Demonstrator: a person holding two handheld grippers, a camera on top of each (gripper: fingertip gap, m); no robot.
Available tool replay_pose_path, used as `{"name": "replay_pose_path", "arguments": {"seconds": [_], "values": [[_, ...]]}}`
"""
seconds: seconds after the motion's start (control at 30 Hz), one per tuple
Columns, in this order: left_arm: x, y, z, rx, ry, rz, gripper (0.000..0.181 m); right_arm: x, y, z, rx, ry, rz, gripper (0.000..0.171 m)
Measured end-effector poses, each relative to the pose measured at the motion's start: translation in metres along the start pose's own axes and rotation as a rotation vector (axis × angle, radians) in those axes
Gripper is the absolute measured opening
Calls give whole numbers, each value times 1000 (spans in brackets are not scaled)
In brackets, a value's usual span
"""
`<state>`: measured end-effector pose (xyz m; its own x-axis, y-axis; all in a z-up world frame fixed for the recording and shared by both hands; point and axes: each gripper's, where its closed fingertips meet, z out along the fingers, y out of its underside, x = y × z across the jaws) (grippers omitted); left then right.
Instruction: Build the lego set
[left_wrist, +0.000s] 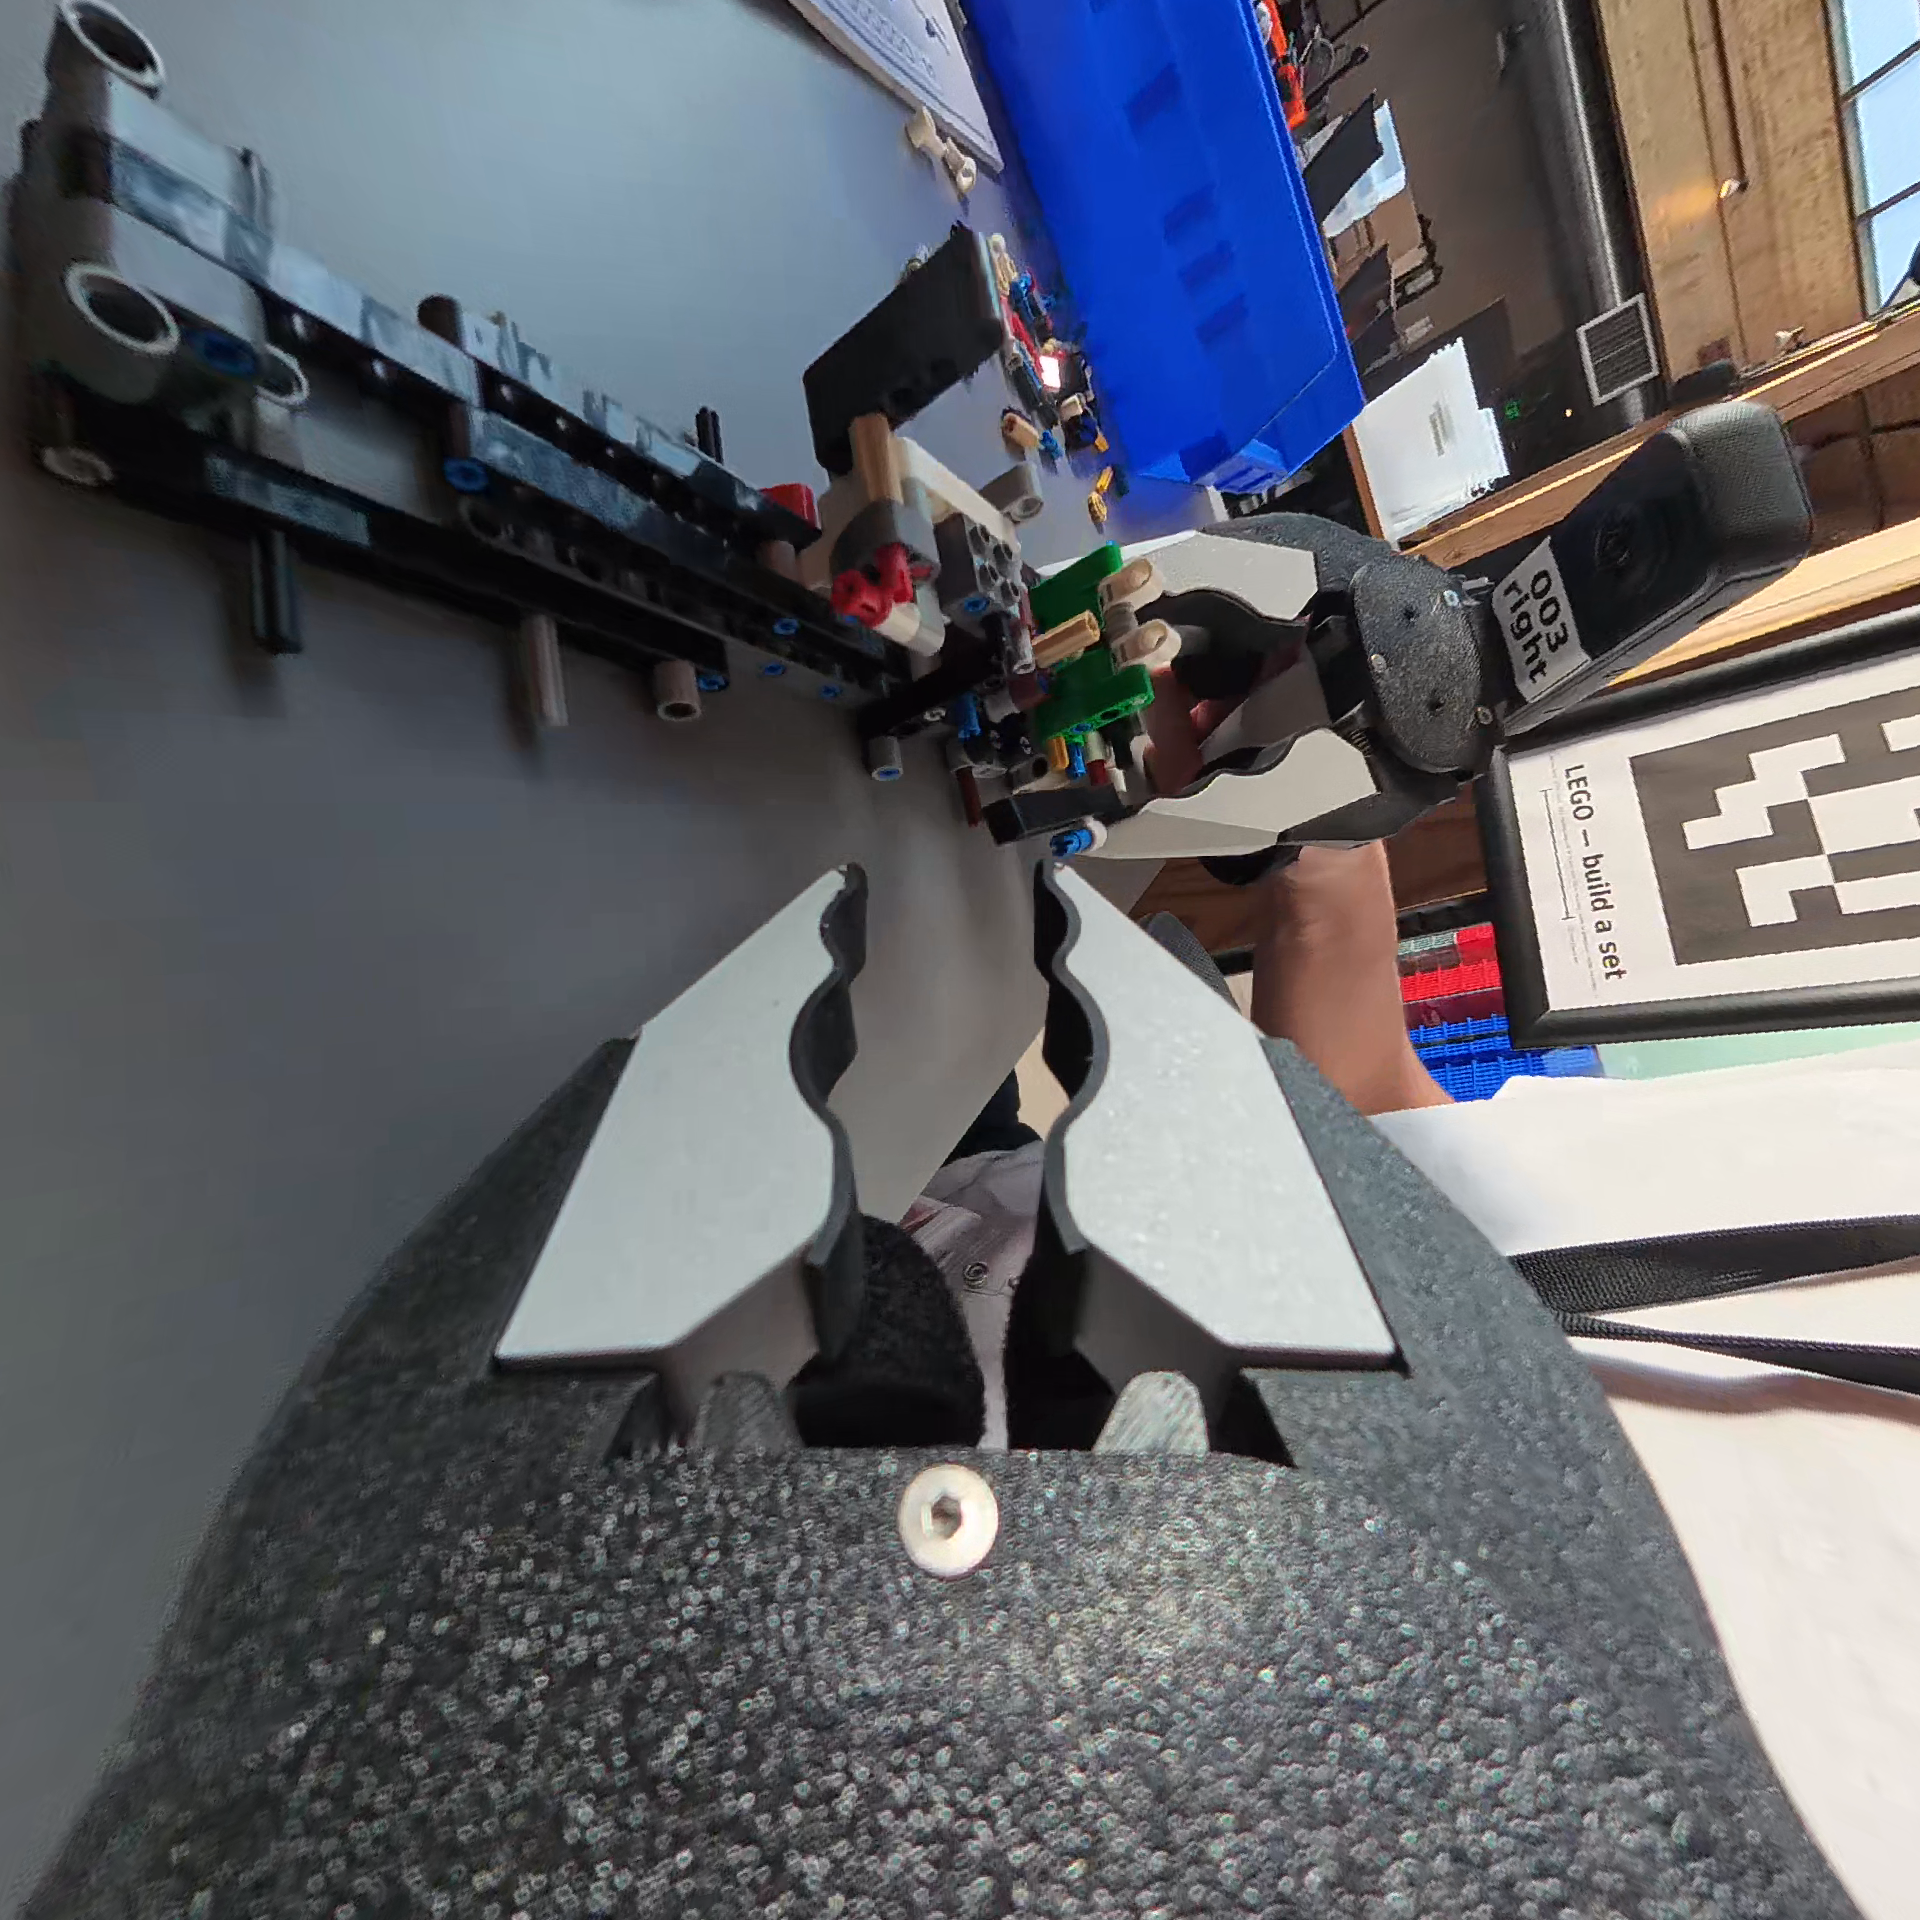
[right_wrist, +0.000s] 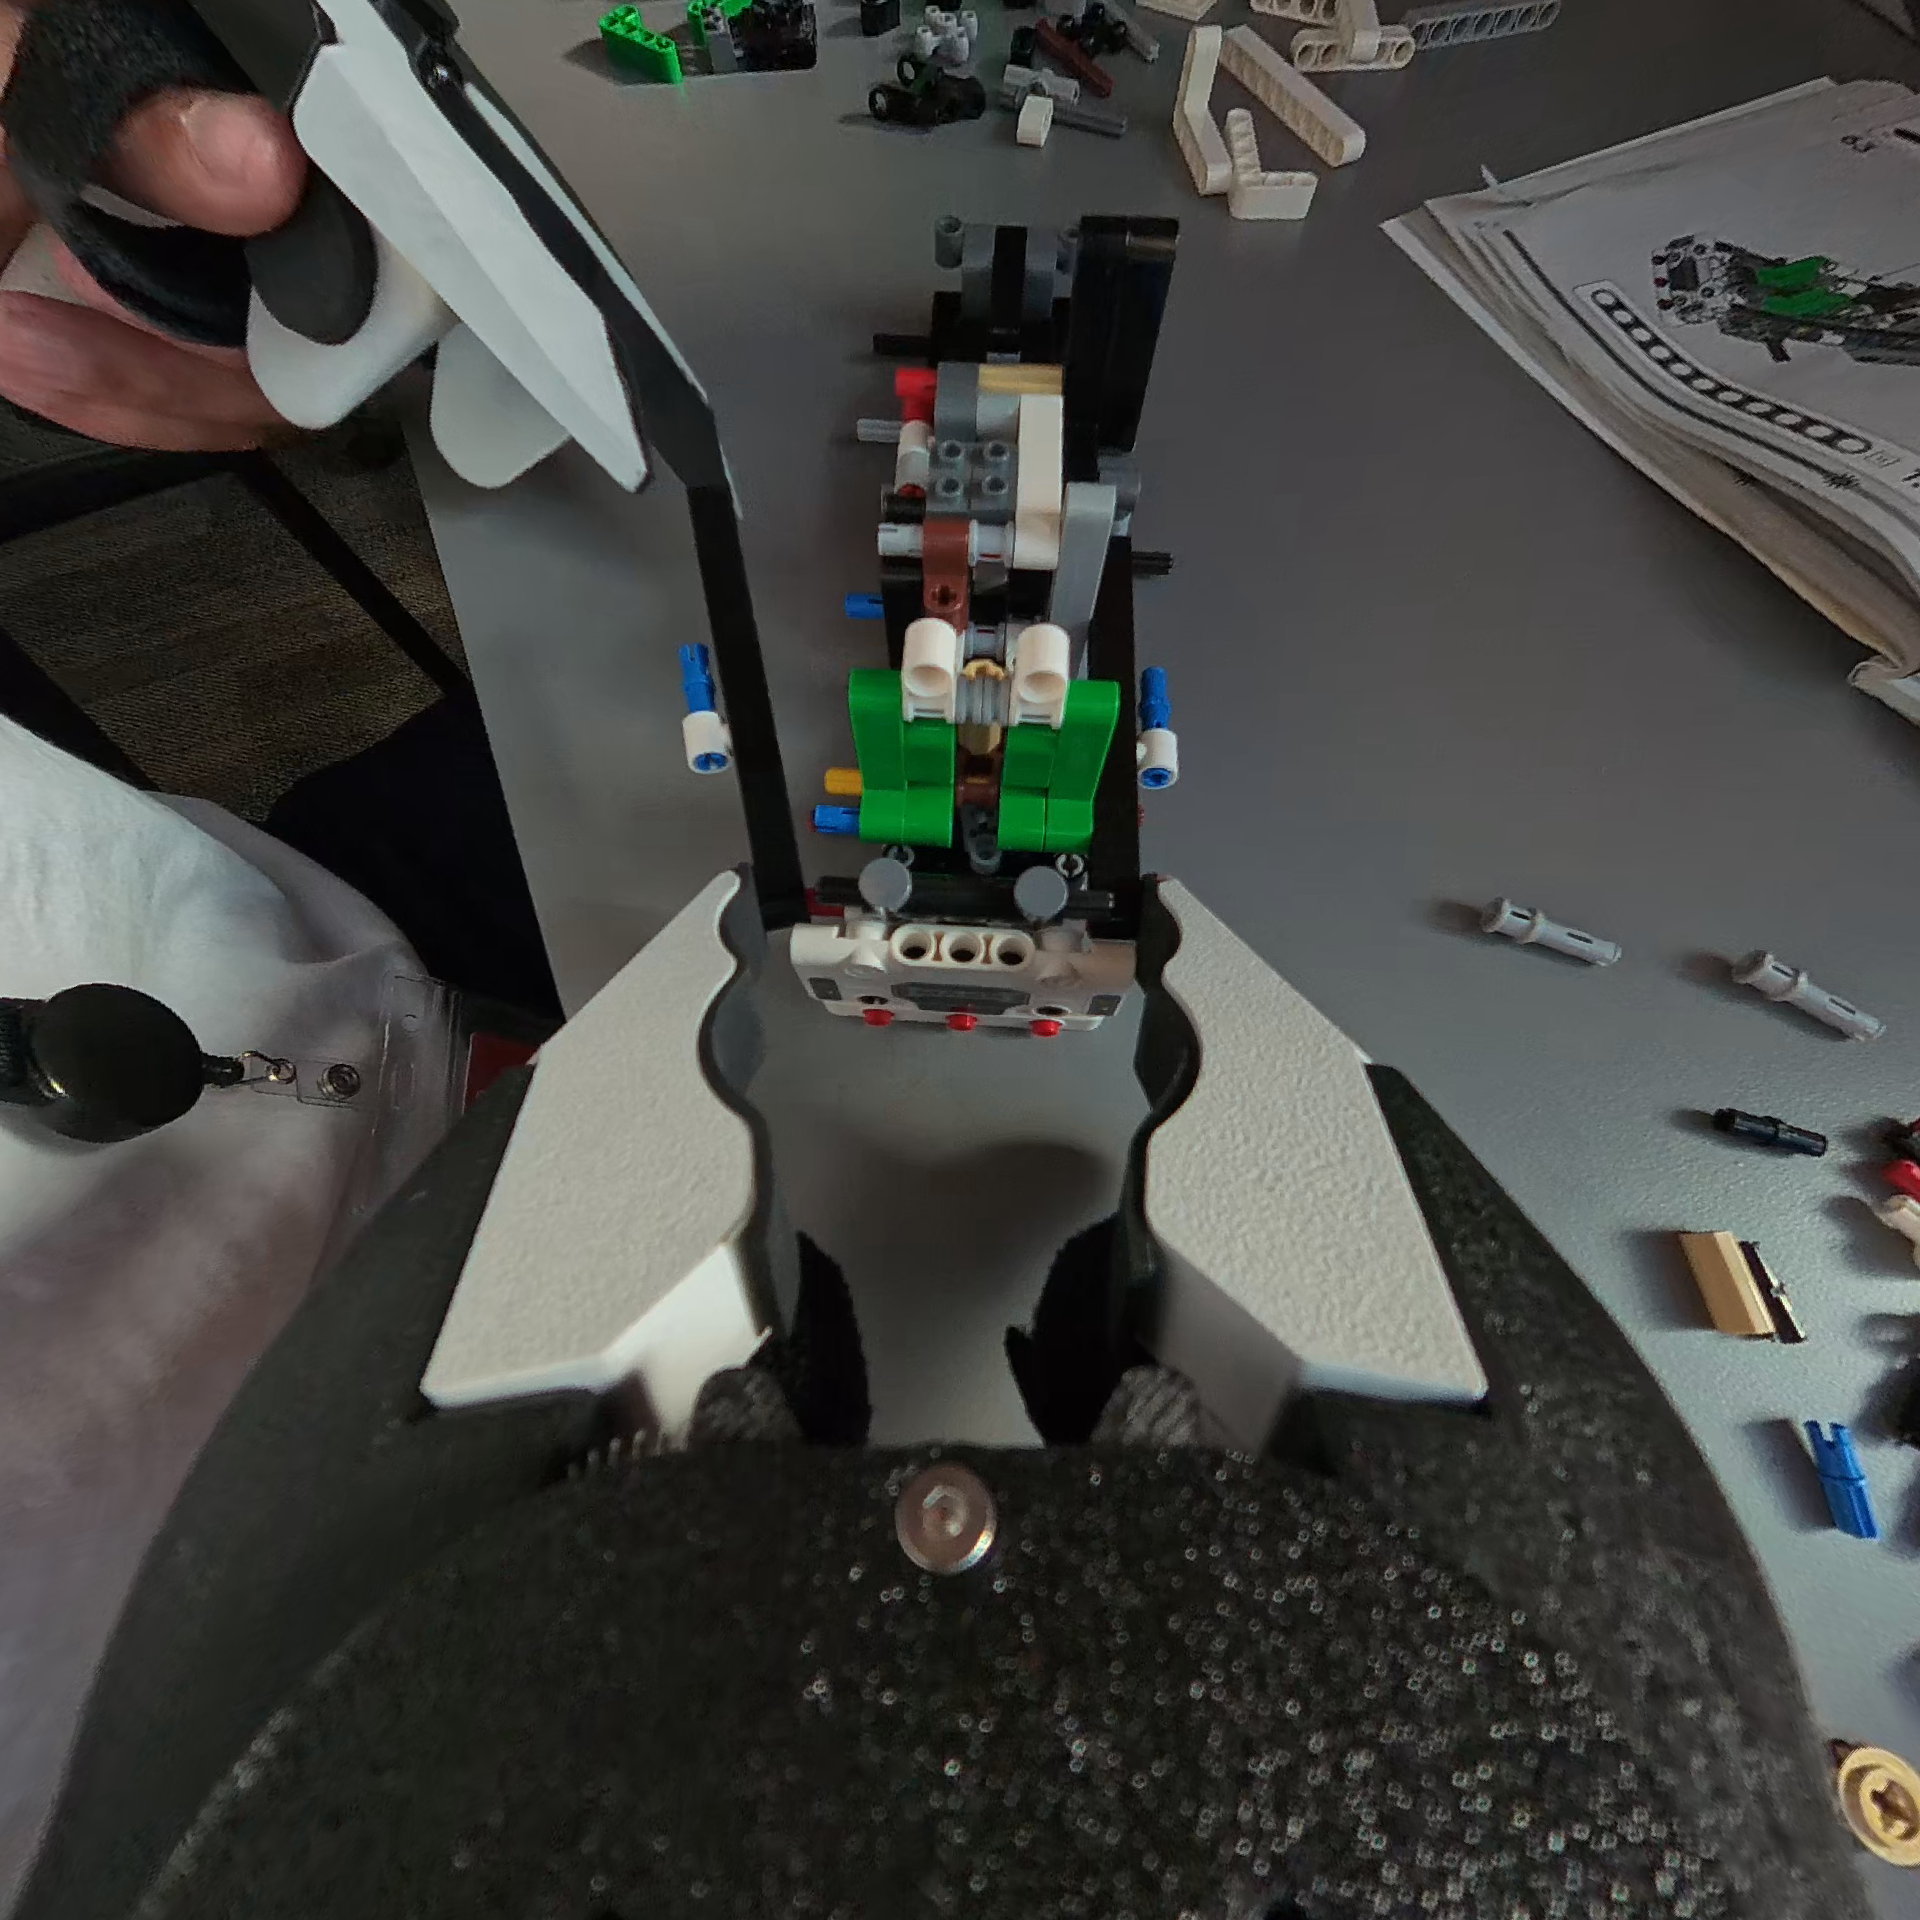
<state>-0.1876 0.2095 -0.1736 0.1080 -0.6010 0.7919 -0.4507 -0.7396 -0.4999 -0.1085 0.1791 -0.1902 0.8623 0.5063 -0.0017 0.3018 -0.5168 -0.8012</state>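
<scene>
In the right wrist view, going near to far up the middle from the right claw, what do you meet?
Right claw closed on the model's white end block → green bricks → two white connector tubes → brown connector → grey studded block → loose parts.

Blue plastic bin (left_wrist: 1174, 229), framed marker sign (left_wrist: 1714, 852), black badge reel (right_wrist: 104, 1060)

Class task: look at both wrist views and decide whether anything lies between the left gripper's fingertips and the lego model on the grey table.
Nothing visible does. The left gripper is open and empty, and only bare table separates it from the lego model. The right gripper already grips the model's near end.
</scene>
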Motion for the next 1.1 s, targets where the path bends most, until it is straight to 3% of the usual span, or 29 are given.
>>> {"name": "replay_pose_path", "arguments": {"seconds": [0.77, 0.9, 1.1], "values": [[13, 11, 24, -24, 79, -85, 26, 0, 0, 0, 0, -5, 12, 71], [11, 11, 24, -31, 69, -91, 2, 0, 0, 0, 1, -6, 14, 69], [10, 7, 18, -6, 82, -120, 4, 0, 0, 0, 1, -6, 15, 71]]}}
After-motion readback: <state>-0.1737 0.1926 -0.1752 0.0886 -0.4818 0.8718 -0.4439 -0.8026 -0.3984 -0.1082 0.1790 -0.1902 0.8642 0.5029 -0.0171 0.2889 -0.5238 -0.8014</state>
